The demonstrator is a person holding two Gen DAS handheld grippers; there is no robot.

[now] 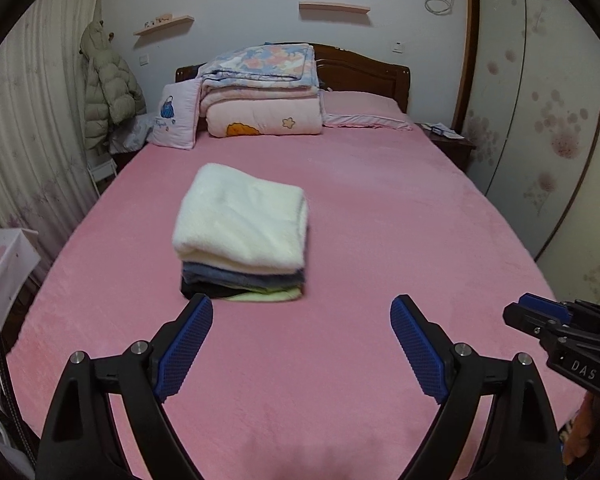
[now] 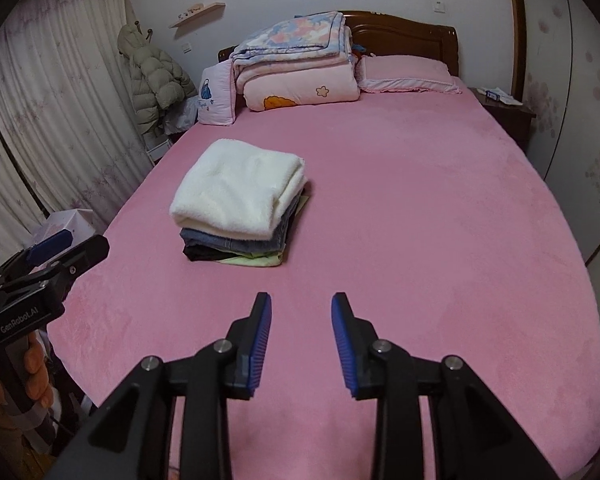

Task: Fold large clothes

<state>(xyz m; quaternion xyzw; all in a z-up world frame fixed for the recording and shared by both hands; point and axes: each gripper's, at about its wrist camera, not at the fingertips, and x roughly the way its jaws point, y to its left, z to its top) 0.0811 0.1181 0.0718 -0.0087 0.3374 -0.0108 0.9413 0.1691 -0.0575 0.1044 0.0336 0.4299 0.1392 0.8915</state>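
Your folded stack (image 1: 242,232) sits squared on the pink bed (image 1: 380,208), white item on top; your left gripper (image 1: 302,322) is spread wide, right gripper (image 2: 301,316) partly parted, both empty; no unfolded garment shows.

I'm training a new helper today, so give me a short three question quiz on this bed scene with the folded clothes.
1. True or false: the left gripper holds a garment.
2. Which item tops the folded stack on the pink bed? A white fleece, B jeans, C black cloth.
3. Fill in: the puffy coat hangs beside the ____.

Key: 1 false, both it and the right gripper are open and empty. 2 A, the white fleece. 3 curtain.
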